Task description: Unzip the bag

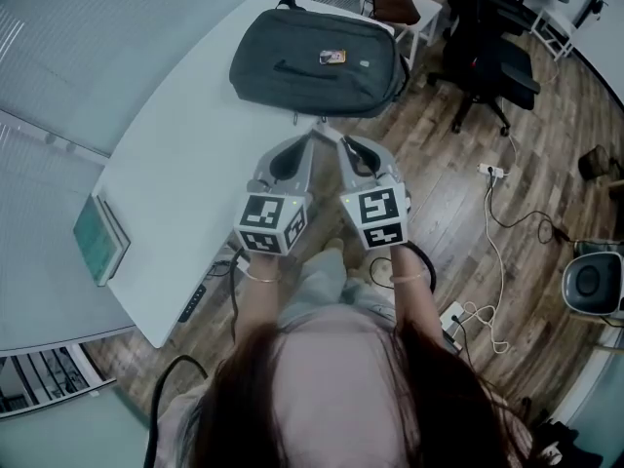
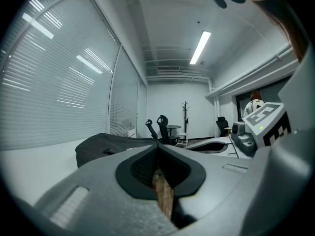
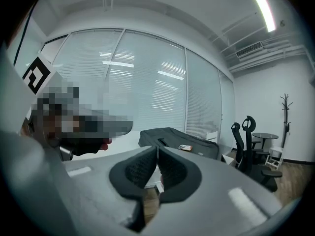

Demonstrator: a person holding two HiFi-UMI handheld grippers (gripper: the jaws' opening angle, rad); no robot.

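Approach step, I judge; the grey bag (image 1: 312, 71) lies at the far end of the white table (image 1: 175, 174), just ahead of the left gripper (image 1: 308, 140) and the right gripper (image 1: 343, 144), both closed narrow and empty; next, open one at the zipper pull.

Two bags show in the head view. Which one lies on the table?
The grey bag, lying flat on the white table. The brown bag sits on a white chair beyond the table.

No word or number can be read. The small orange-and-white tag (image 1: 331, 57) atop the dark grey fabric bag (image 1: 292, 66) is illegible (too small); the black-and-white square markers (image 1: 271, 224) near the bag bear patterns only.
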